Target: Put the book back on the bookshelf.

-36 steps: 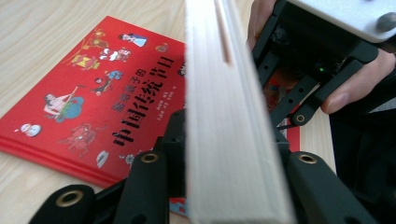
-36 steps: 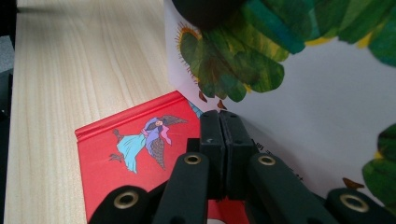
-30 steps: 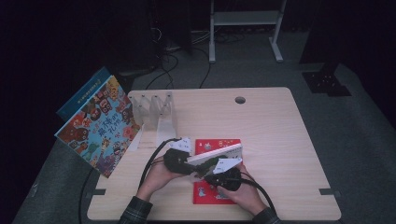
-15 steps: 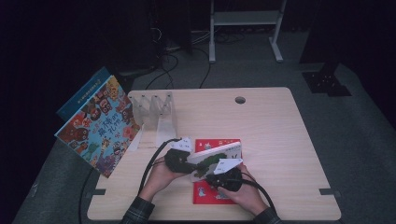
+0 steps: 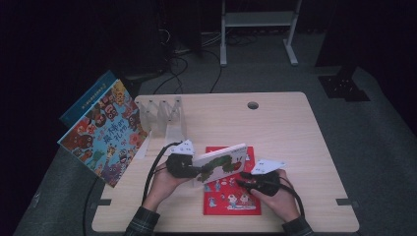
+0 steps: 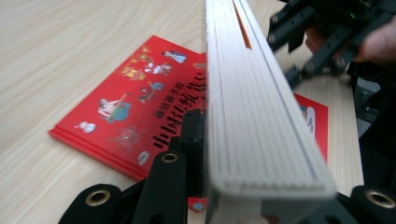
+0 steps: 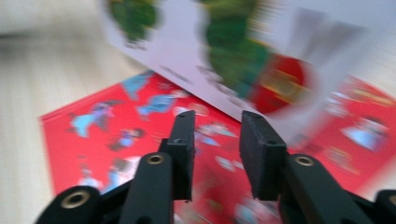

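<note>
Above red book (image 5: 231,196), right gripper (image 5: 244,180) jaws opening, backed off white book (image 5: 221,162)

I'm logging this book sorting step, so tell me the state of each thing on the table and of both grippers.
White caterpillar book: lifted on edge, closed, clamped at its left end.
Red book: lying flat, closed, on the table.
Colourful book: leaning tilted off the table's left side.
Clear rack: upright, slots empty.
Left gripper: shut on the white book.
Right gripper: jaws just been opening, nothing between them.
</note>
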Demonstrator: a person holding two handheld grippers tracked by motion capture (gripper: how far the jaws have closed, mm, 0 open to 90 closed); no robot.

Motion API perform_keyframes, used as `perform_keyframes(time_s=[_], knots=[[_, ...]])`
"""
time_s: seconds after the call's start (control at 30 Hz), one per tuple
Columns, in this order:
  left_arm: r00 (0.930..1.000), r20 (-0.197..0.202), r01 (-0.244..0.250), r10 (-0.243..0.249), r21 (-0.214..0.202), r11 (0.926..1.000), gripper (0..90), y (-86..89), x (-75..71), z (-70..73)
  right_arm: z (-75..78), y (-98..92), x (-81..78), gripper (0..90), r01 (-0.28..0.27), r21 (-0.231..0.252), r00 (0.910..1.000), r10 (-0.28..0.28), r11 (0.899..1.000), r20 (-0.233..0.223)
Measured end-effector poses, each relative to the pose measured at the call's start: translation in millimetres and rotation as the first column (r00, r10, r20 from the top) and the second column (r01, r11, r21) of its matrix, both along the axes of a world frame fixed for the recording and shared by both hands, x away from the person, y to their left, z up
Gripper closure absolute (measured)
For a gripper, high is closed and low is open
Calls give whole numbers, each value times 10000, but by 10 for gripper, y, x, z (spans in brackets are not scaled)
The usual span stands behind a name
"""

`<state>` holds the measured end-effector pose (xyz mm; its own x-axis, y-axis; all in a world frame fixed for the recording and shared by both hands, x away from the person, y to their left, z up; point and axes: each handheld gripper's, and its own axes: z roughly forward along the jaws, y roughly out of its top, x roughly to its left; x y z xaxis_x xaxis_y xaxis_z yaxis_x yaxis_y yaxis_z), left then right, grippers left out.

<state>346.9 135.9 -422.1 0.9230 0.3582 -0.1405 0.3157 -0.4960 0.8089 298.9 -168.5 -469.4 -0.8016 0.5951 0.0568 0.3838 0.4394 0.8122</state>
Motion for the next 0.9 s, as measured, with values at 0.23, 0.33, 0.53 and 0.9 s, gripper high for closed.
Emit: perform_keyframes(time_s=[0.23, 0.33, 0.53, 0.9], knots=[[9992, -30, -399, 398, -398, 9984, 753, 194, 6, 84, -62, -468, 184, 429, 1838, -34, 9827, -1838, 9830, -220], [9980, -14, -627, 627, -524, 9967, 753, 307, 1, 125, -125, -613, 255, 377, 2554, -311, 9664, -2561, 9663, -219], [9938, 51, -1107, 1114, -725, 9912, 752, 566, -18, 192, -243, -837, 366, 339, 3782, -1011, 9236, -3825, 9202, -267], [9788, 37, -2033, 2047, -981, 9742, 753, 1037, -123, 263, -328, -979, 438, 257, 4440, -1090, 8934, -4487, 8894, -216]])
